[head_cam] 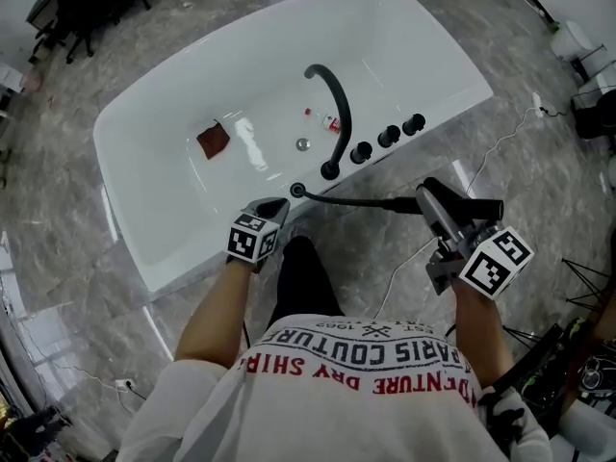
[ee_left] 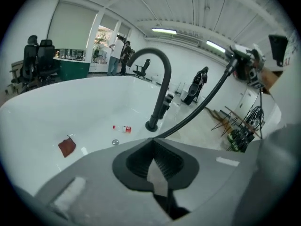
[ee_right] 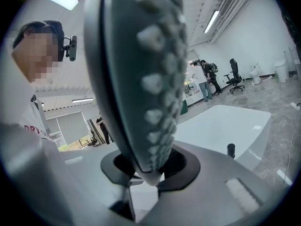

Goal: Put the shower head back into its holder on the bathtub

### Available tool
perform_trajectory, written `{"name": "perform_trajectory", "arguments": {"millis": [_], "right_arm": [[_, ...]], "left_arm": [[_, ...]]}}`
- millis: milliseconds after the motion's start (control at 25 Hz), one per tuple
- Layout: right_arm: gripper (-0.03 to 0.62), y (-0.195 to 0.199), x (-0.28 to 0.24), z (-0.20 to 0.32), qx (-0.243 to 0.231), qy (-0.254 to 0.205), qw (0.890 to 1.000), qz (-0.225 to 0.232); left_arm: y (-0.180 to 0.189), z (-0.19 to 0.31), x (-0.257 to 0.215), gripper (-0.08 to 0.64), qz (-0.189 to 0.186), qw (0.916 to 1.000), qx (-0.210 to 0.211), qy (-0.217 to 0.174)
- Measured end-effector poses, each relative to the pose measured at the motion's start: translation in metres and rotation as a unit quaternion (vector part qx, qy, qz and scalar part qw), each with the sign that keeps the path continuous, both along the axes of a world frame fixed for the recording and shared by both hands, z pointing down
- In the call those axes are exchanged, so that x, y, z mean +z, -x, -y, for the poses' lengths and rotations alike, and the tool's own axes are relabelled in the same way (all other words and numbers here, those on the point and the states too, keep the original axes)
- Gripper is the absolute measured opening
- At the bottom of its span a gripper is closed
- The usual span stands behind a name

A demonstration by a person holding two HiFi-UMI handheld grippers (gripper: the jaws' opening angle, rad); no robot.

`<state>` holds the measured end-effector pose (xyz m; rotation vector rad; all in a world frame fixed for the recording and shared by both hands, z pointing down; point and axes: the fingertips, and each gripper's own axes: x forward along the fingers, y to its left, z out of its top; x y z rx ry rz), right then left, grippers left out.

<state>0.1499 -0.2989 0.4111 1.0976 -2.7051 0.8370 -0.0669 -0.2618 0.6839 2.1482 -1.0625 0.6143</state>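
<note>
White oval bathtub (head_cam: 404, 27) is ahead of you, with the black arched faucet (head_cam: 339, 104) on its near rim. The black hose (head_cam: 356, 200) runs right from that rim to the grey shower head (ee_right: 141, 79). Your right tongs (ee_right: 146, 173) are clamped on the head, off the tub's near right side. Your left tongs (head_cam: 269, 212) are together and empty beside the rim. The small round holder (head_cam: 297, 190) is unfilled. Not seated yet: carry over, align and insert are still left.

Bright, even light from ceiling strips (ee_left: 164, 31); glare patches inside the tub (head_cam: 173, 104) at centre; fisheye bending, dark corners; shower head (ee_right: 141, 79) close-up soft.
</note>
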Motion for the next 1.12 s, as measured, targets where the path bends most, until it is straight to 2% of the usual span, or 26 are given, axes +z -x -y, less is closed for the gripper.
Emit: {"name": "perform_trajectory", "arguments": {"millis": [160, 360, 480, 720, 920, 1120], "right_arm": [[0.103, 0.031, -0.001, 0.003, -0.030, -0.010, 0.999, 0.000], [0.103, 0.063, -0.005, 0.003, -0.066, -0.026, 0.997, -0.005], [0.103, 0.080, -0.002, 0.003, -0.086, -0.038, 0.995, -0.018], [0.103, 0.141, 0.038, 0.003, -0.125, -0.035, 0.989, -0.074], [0.103, 0.155, 0.079, 0.011, -0.143, -0.009, 0.982, -0.121], [0.103, 0.182, 0.137, 0.022, -0.155, 0.027, 0.975, -0.154]], "left_arm": [[0.008, -0.030, -0.050, 0.003, -0.084, 0.9963, -0.018, -0.009], [0.000, -0.056, -0.121, 0.003, -0.124, 0.9904, -0.016, -0.058], [-0.002, -0.059, -0.161, 0.003, -0.128, 0.9878, -0.010, -0.088], [0.033, -0.064, -0.197, 0.003, -0.139, 0.9820, 0.008, -0.127], [0.044, -0.057, -0.204, 0.003, -0.148, 0.9795, 0.011, -0.136], [0.068, -0.048, -0.186, 0.003, -0.147, 0.9815, 0.020, -0.121]]}}
